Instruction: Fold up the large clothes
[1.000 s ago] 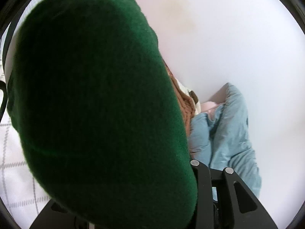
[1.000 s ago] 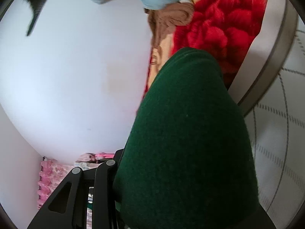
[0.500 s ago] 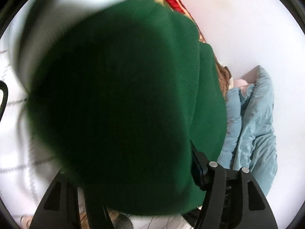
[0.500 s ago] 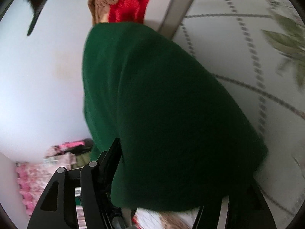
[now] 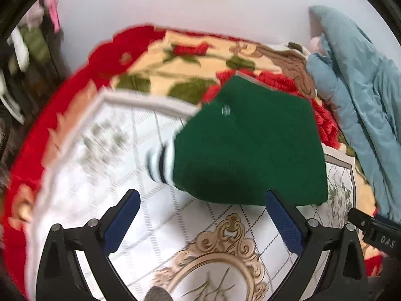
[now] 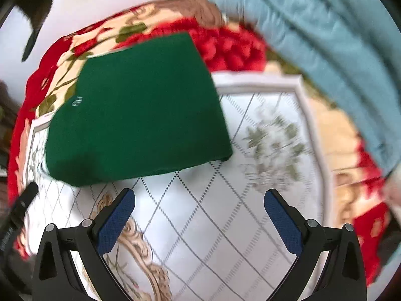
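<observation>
Green sweater (image 5: 250,145) lies folded on the patterned bed cover (image 5: 140,215). Left hand-held gripper (image 5: 203,219) and right hand-held gripper (image 6: 199,215) have just been opening; both stand wide apart, holding nothing, near the sweater's edge.

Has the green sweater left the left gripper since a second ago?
Yes. The green sweater now lies folded on the floral blanket, beyond the open, empty left gripper, whose jaws have just been opening.

A matt, felt-like green garment (image 5: 250,145) was laid on a plush printed blanket (image 5: 140,155); a smooth blue quilted garment (image 5: 363,95) was seen beside it.
</observation>
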Action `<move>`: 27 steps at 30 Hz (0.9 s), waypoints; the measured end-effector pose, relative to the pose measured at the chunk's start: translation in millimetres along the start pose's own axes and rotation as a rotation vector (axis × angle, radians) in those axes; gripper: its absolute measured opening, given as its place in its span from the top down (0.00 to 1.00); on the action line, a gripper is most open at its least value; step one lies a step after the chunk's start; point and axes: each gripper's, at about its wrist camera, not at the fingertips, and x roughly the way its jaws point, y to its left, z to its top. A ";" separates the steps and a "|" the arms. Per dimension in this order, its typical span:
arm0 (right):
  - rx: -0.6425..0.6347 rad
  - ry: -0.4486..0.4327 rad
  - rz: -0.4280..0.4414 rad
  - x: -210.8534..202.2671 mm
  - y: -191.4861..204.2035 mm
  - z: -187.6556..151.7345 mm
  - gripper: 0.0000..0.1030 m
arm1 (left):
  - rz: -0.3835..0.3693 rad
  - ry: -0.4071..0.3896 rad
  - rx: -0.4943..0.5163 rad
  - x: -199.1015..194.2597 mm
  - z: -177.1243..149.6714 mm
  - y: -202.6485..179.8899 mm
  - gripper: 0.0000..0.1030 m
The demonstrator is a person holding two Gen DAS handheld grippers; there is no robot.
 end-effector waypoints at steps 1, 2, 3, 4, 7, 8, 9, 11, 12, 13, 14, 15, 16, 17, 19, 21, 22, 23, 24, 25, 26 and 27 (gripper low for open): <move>-0.020 -0.029 -0.035 -29.1 4.2 -6.3 0.00 | 0.003 -0.012 0.018 -14.3 -1.0 5.4 0.01; -0.030 -0.047 -0.056 -44.8 7.0 -7.7 0.00 | 0.006 -0.021 0.032 -28.7 -1.6 12.0 0.01; -0.031 -0.061 -0.070 -63.8 4.6 -12.3 0.00 | 0.013 -0.029 0.043 -37.9 -3.2 18.8 0.01; -0.032 -0.084 -0.080 -90.2 5.3 -17.0 0.00 | 0.007 -0.033 0.049 -55.5 -0.8 18.8 0.01; -0.033 -0.131 -0.104 -161.4 -0.3 -32.8 0.00 | -0.001 -0.049 0.074 -91.7 -10.9 21.4 0.01; -0.032 -0.142 -0.104 -179.0 -0.4 -35.7 0.00 | -0.007 -0.050 0.082 -109.0 -13.1 21.4 0.01; -0.032 -0.152 -0.104 -193.5 0.2 -35.0 0.00 | -0.013 -0.057 0.091 -127.9 -16.1 20.8 0.01; -0.036 -0.183 -0.108 -239.9 -0.6 -49.8 0.00 | -0.021 -0.062 0.117 -159.3 -24.5 20.0 0.01; -0.039 -0.194 -0.110 -254.1 -0.1 -53.6 0.00 | -0.027 -0.070 0.128 -179.1 -28.9 20.0 0.01; -0.039 -0.209 -0.115 -275.5 -0.9 -61.5 0.00 | -0.021 -0.079 0.135 -198.8 -34.0 21.3 0.01; -0.039 -0.230 -0.119 -298.0 -2.6 -69.8 0.00 | -0.020 -0.084 0.142 -212.5 -37.7 21.6 0.01; -0.038 -0.245 -0.125 -316.2 -4.4 -77.3 0.00 | -0.026 -0.089 0.145 -228.7 -40.8 22.2 0.01; -0.031 -0.258 -0.129 -343.4 -8.4 -89.6 0.00 | -0.031 -0.097 0.146 -246.2 -44.3 24.5 0.01; -0.024 -0.265 -0.127 -359.6 -10.7 -96.3 0.00 | -0.027 -0.109 0.146 -265.3 -47.6 25.9 0.01; -0.015 -0.281 -0.128 -398.0 -15.8 -114.3 0.00 | -0.057 -0.138 0.151 -302.0 -53.2 27.0 0.01; -0.014 -0.304 -0.134 -428.0 -19.0 -128.6 0.00 | -0.071 -0.163 0.153 -329.5 -59.0 27.2 0.01; -0.015 -0.319 -0.137 -445.8 -20.7 -137.8 0.00 | -0.083 -0.180 0.157 -348.2 -62.6 27.7 0.01; -0.015 -0.334 -0.139 -464.1 -22.4 -147.0 0.00 | -0.084 -0.189 0.157 -359.0 -63.8 25.8 0.01; -0.014 -0.348 -0.135 -482.9 -24.6 -156.8 0.00 | -0.086 -0.200 0.157 -372.7 -66.5 25.5 0.01; -0.014 -0.353 -0.130 -493.1 -25.8 -162.5 0.00 | -0.086 -0.207 0.156 -382.1 -68.5 25.3 0.01; -0.017 -0.367 -0.129 -508.8 -27.3 -170.0 0.00 | -0.084 -0.215 0.150 -393.8 -71.6 25.8 0.01; -0.021 -0.381 -0.129 -520.3 -28.8 -175.6 0.00 | -0.088 -0.220 0.145 -402.8 -73.5 25.7 0.01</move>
